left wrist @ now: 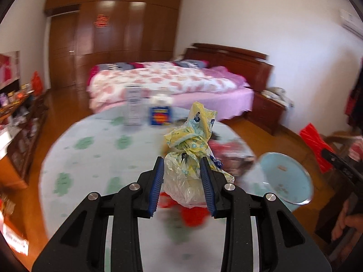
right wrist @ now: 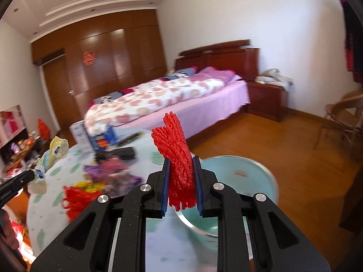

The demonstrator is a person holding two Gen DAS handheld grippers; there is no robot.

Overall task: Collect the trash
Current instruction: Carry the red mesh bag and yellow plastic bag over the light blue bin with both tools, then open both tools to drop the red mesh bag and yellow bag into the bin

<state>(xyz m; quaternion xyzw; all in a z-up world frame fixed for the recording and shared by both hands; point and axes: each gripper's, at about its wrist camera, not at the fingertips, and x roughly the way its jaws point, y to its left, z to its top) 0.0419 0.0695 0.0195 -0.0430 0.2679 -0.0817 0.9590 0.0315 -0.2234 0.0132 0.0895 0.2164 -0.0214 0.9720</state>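
Observation:
My left gripper (left wrist: pixel 181 161) is shut on a knotted yellow and clear plastic bag (left wrist: pixel 190 136) and holds it upright above the table (left wrist: pixel 90 158). In the right wrist view my right gripper (right wrist: pixel 181 162) is shut on a strip of red mesh netting (right wrist: pixel 174 147) that sticks up between the blue pads. It hangs over a pale blue basin (right wrist: pixel 249 174) at the table's right edge. More trash lies on the cloth: another red mesh (right wrist: pixel 74 199), purple wrappers (right wrist: pixel 113 172) and a black item (right wrist: pixel 122 153).
A white box (left wrist: pixel 133 106) and a blue box (left wrist: pixel 160 115) stand at the table's far edge. Behind it are a bed (left wrist: pixel 170 81), a nightstand (left wrist: pixel 265 111) and a wooden wardrobe (left wrist: pixel 113 34). A cluttered low cabinet (left wrist: pixel 20 117) is on the left, a wicker chair (right wrist: pixel 344 115) on the right.

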